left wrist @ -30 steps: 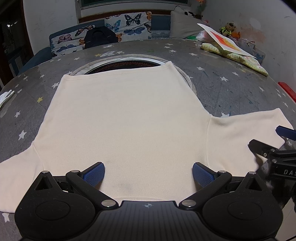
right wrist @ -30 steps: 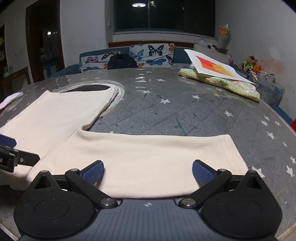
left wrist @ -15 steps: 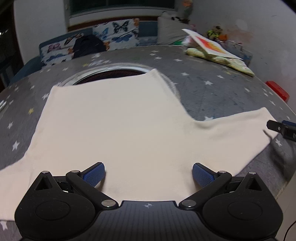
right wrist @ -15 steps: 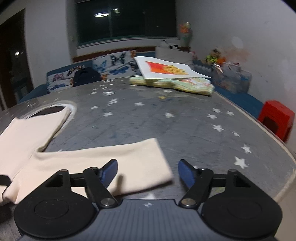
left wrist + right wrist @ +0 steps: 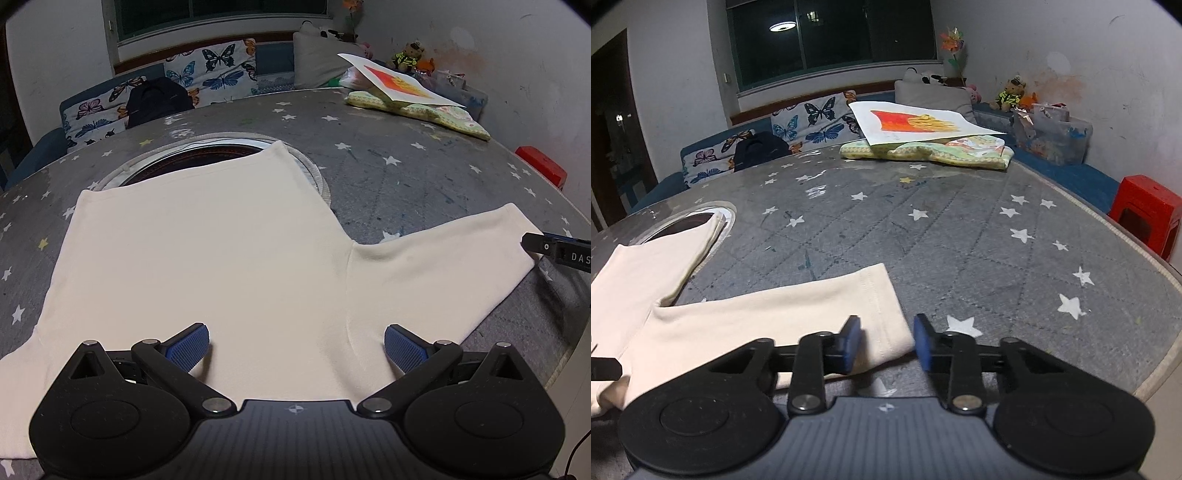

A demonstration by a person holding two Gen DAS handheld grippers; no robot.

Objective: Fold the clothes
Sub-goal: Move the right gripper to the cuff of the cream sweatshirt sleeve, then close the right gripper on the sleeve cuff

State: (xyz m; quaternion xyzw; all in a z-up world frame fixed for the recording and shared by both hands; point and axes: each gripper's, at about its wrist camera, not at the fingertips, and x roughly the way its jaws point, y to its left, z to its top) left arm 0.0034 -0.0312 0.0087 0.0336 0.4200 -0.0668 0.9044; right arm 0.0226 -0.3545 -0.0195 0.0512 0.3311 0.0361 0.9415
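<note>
A cream long-sleeved shirt [image 5: 207,258] lies flat on the round grey star-patterned table [image 5: 406,162], hem away from me. My left gripper [image 5: 293,343] is wide open over the shirt's near edge, by the right armpit. The right sleeve [image 5: 768,317] stretches out to the right. My right gripper [image 5: 886,343] is half closed, its jaws straddling the near corner of the sleeve cuff [image 5: 890,325] without pinching it. The right gripper's fingertip also shows in the left wrist view [image 5: 554,251] at the cuff.
A round hole with a metal rim [image 5: 221,155] lies under the shirt's hem. A folded green cloth with a drawing on top [image 5: 923,147] sits at the table's far side. A red stool [image 5: 1148,214] stands beyond the right edge. A butterfly-print sofa [image 5: 166,88] is behind.
My right gripper has moved right along the sleeve to the cuff and its jaws have narrowed around the cuff corner. My left gripper has shifted slightly right and stays open.
</note>
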